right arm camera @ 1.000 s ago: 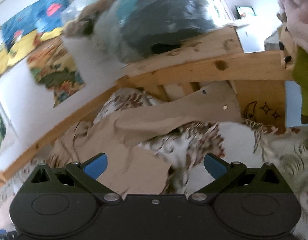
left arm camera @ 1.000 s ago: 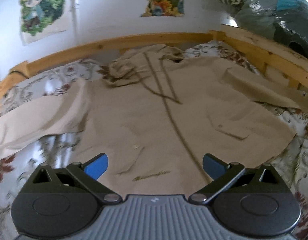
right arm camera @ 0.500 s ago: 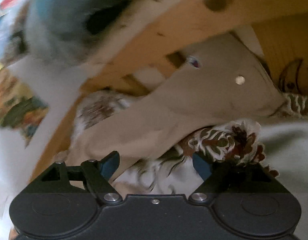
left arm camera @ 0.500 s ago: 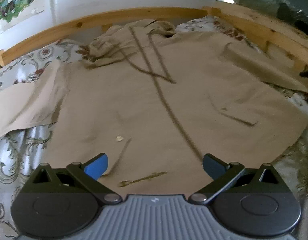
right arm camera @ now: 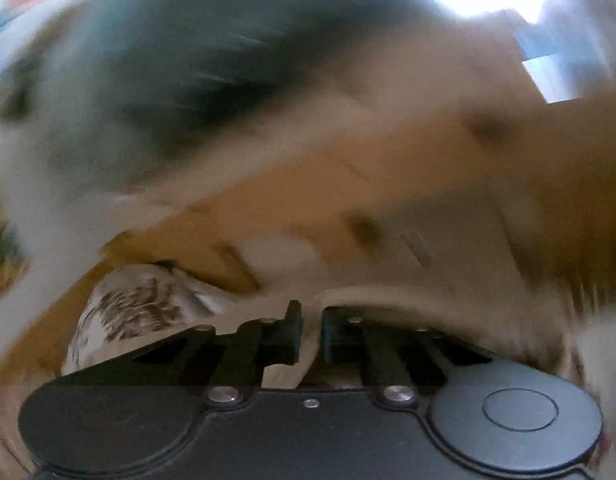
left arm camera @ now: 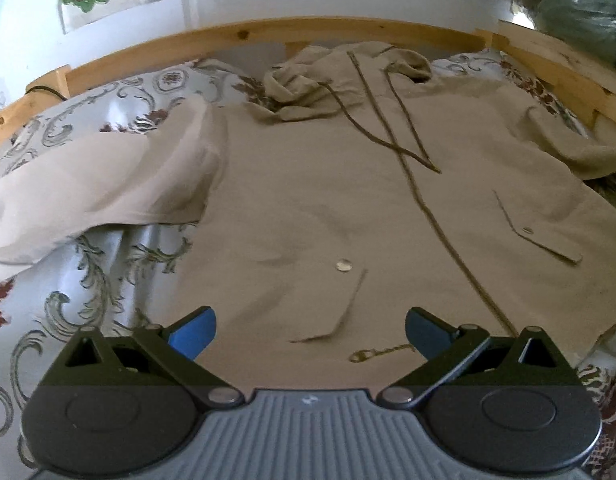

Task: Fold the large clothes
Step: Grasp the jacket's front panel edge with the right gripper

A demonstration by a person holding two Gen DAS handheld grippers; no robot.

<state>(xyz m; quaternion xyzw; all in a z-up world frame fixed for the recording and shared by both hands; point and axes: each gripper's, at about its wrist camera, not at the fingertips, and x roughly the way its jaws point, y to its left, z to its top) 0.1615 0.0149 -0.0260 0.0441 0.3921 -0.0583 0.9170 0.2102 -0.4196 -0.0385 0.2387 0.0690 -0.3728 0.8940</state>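
A: Right claw [right arm camera: 310,334] swings in toward the sleeve, jaws closing on beige cloth. Left claw [left arm camera: 308,332] drops lower, wide, empty.
B: Jacket [left arm camera: 348,200] lies flat on the bed [left arm camera: 108,280]; no fold made yet.

Right hand-held gripper [right arm camera: 311,334]: jaws closing, narrow gap, beige jacket fabric [right arm camera: 448,280] between them. Wooden bed frame [right arm camera: 268,200] behind, floral bedsheet [right arm camera: 136,308] at left. Rest blurred.

My right wrist view is smeared with motion blur, so the wooden bed frame [right arm camera: 448,168] is vague. I cannot tell whether fabric sits between the closing jaws. The jacket's left sleeve [left arm camera: 88,200] runs off the picture's edge.
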